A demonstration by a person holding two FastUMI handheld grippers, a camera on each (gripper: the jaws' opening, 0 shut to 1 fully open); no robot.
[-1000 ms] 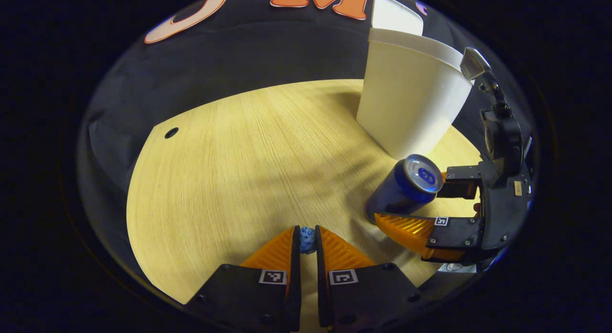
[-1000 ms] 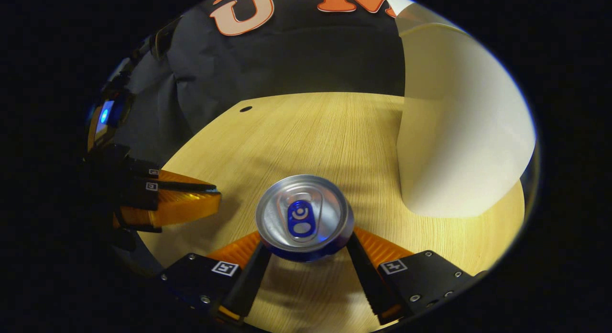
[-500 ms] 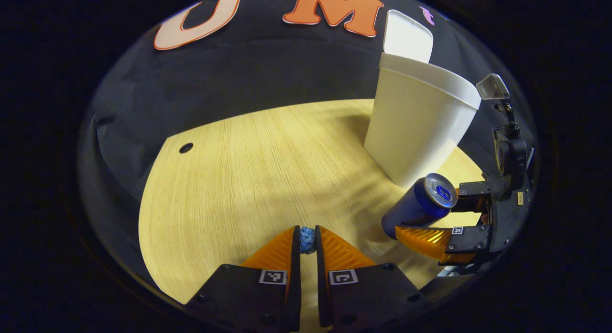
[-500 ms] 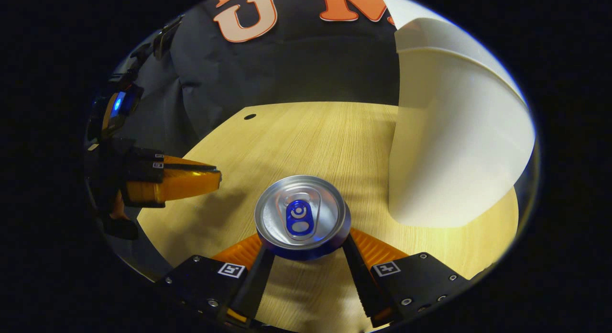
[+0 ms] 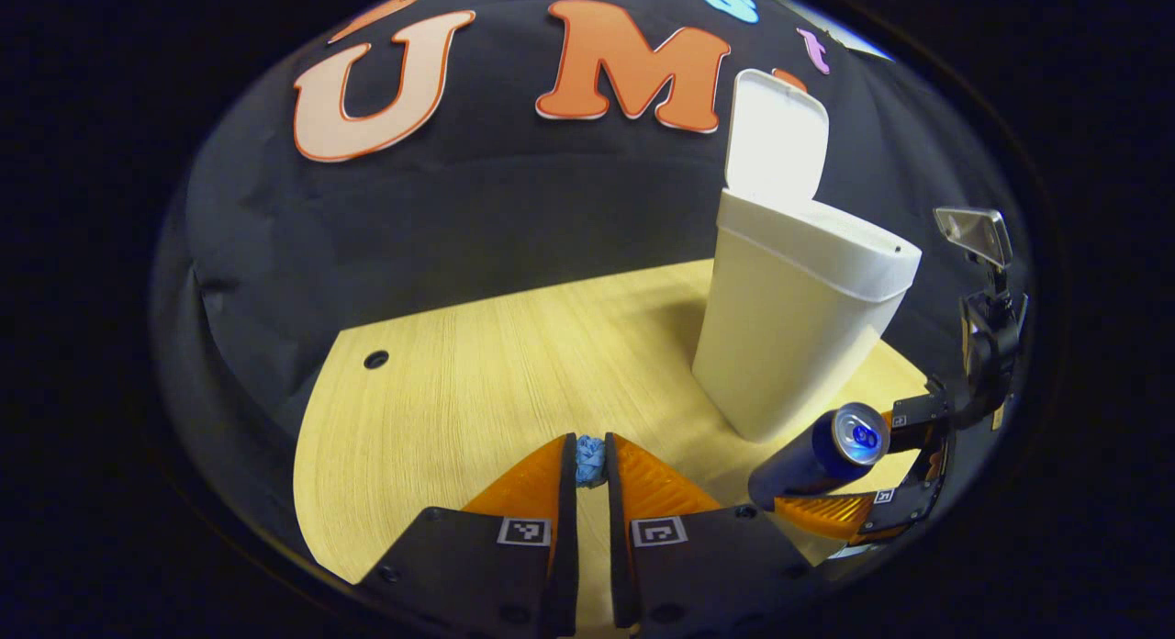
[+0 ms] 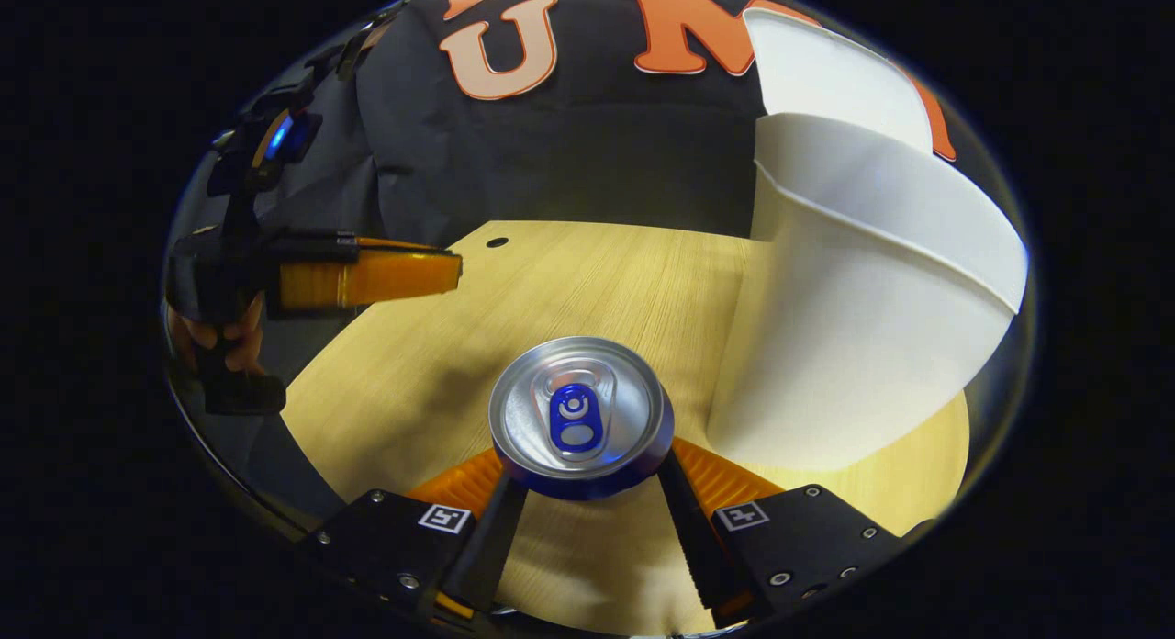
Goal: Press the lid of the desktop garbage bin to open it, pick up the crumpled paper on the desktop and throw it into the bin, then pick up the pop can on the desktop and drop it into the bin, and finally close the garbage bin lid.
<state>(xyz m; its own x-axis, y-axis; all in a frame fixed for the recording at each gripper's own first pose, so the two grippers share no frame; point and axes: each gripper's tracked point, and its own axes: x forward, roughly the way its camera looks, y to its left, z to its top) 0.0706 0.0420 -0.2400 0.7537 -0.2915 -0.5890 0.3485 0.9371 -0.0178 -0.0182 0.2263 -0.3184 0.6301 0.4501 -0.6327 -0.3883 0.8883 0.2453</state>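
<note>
- My left gripper sits low over the wooden table, its fingers nearly closed on a small blue wad of crumpled paper pinched between the tips.
- In the right gripper view that same gripper floats at the left edge, above the table and well apart from the bin.
- Further right, the white bin stands on the table with its lid tipped up and open.
- My right gripper is spread about a can's width, both fingers pressed on the sides of the blue pop can, its silver top facing the camera; the bin's wall rises just beside it on the right.
- I judge we are in the throwing steps: lid open, paper and can both held, neither in the bin yet.
- Next, the paper has to go above the bin's rim and be let go, then the can, which must clear the rim without knocking it.
- Against a second ago, both grippers have lifted: the bin sits lower in the left gripper view, its open lid now fully visible, and the can is higher off the table.
</note>
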